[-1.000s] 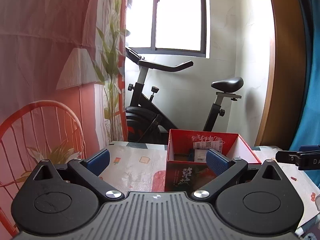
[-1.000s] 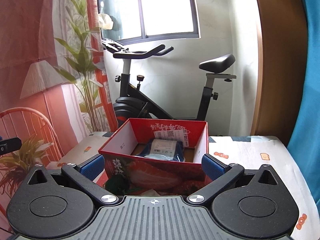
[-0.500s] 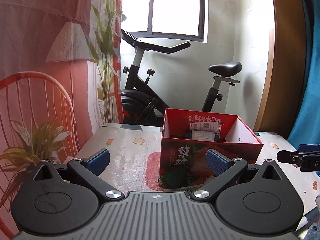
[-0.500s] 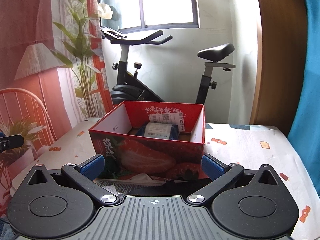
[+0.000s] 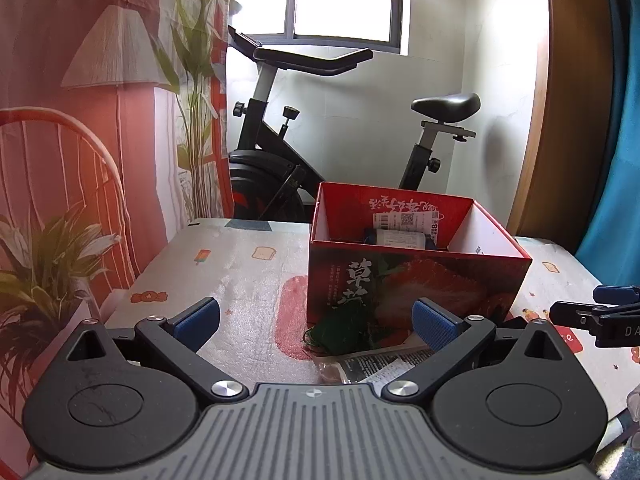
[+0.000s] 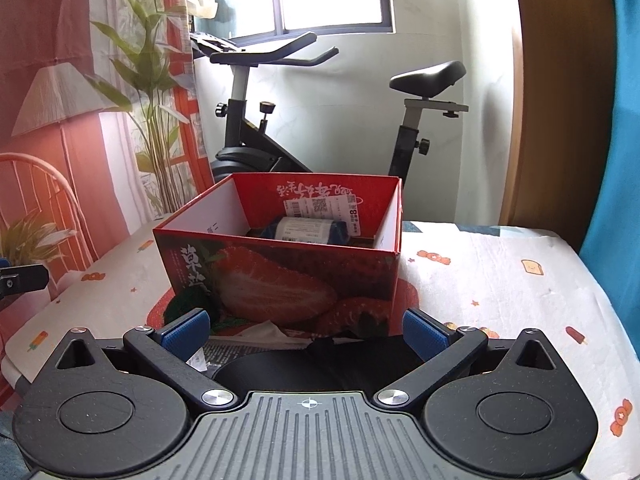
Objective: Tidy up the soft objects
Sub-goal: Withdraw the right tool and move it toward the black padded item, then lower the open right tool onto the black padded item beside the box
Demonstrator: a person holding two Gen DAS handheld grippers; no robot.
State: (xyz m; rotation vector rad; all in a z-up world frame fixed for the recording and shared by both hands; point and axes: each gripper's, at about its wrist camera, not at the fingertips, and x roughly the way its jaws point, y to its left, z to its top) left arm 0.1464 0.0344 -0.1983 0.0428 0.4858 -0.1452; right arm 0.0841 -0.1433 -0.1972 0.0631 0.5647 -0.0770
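Both the left gripper (image 5: 316,320) and the right gripper (image 6: 306,330) stand wide open, holding nothing. The soft packets (image 5: 372,364) lie tight against the near wall of the red box (image 6: 280,276), so a reaching finger might shove the light box away or snag crinkled plastic.

One red box (image 6: 280,276), one bike (image 6: 332,120), perhaps three soft packets (image 6: 308,230).

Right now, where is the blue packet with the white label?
In both wrist views the blue packet lies inside the red strawberry box, against its far wall, under the stuck-on shipping label.
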